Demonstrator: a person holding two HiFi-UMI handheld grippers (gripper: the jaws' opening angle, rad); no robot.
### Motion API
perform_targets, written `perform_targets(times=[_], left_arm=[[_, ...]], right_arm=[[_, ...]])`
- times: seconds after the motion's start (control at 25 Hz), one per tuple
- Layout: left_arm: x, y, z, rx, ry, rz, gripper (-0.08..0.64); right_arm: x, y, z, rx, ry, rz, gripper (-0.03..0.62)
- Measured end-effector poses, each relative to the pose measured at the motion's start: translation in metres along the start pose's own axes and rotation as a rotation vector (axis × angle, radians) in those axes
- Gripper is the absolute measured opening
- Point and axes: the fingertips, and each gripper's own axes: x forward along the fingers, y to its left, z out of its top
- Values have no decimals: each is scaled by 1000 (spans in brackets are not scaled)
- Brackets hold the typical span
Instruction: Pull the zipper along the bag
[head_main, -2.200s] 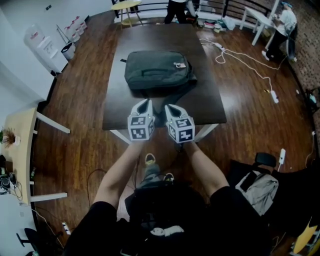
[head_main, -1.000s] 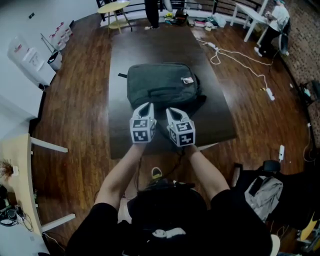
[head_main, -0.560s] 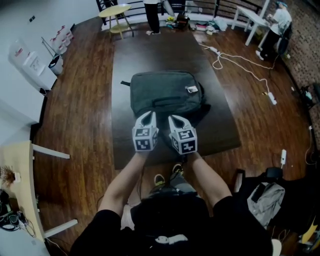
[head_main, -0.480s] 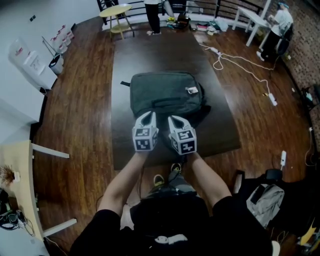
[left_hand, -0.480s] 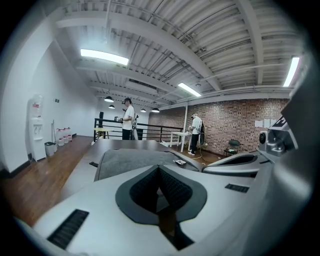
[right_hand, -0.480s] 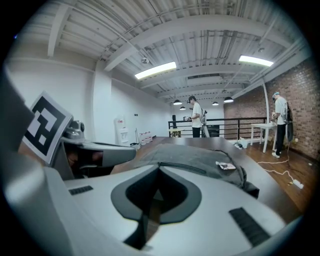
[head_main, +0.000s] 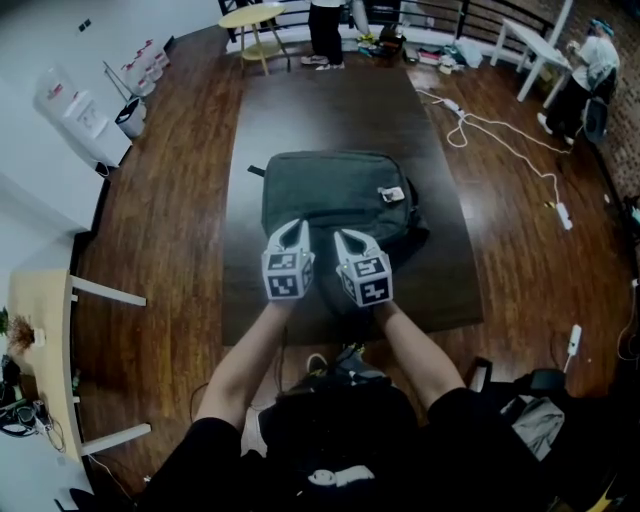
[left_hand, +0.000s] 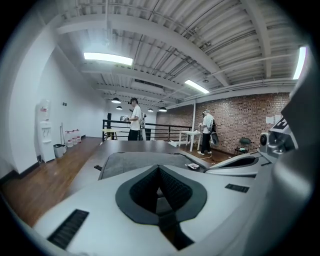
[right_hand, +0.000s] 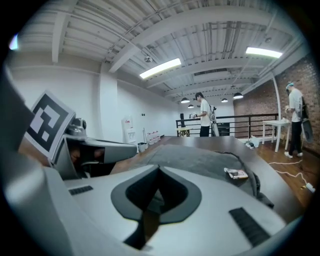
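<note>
A dark grey-green backpack (head_main: 335, 195) lies flat on the dark table (head_main: 330, 110), with a small white tag (head_main: 392, 194) at its right side. My two grippers hang side by side over the bag's near edge, tips pointing away from me. The left gripper (head_main: 293, 225) has its jaws together with nothing between them. So does the right gripper (head_main: 343, 236). In the left gripper view the bag (left_hand: 130, 160) lies just beyond the closed tips (left_hand: 159, 169). The right gripper view shows the bag (right_hand: 200, 160) and tag (right_hand: 236, 173) past its tips (right_hand: 160, 169). I cannot make out a zipper pull.
A water dispenser (head_main: 75, 105) stands against the left wall. A round yellow table (head_main: 250, 17) and a standing person (head_main: 327, 30) are beyond the table's far end. White cables (head_main: 500, 130) trail over the wooden floor at right. A pale desk (head_main: 40, 340) is at left.
Both grippers have moved forward together, from the table's near edge to above the bag's near edge. The bag now sits closer in the head view. Jaws stay together.
</note>
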Motion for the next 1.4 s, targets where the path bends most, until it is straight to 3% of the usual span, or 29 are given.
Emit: perform_targets(times=[0.28, 0.32, 0.4, 0.64, 0.84, 1.0, 1.12, 1.4], left_arm=[[16, 25, -9, 8, 44, 97, 3], [18, 29, -10, 5, 51, 106, 3], [21, 36, -11, 9, 59, 118, 3], [37, 54, -17, 29, 95, 102, 3], [49, 69, -19, 31, 111, 71, 3], [57, 79, -27, 43, 134, 29, 3], [61, 89, -35, 31, 147, 16, 3], [69, 108, -47, 4, 169, -19, 3]], right_arm=[[24, -8, 1, 22, 23, 81, 20], [27, -7, 1, 29, 32, 98, 33], [33, -2, -3, 39, 61, 135, 123], [61, 14, -12, -15, 139, 162, 164], [87, 21, -25, -44, 230, 103, 166], [107, 29, -30, -75, 297, 51, 216], [117, 30, -28, -112, 317, 8, 219], [134, 26, -40, -228, 391, -179, 205]])
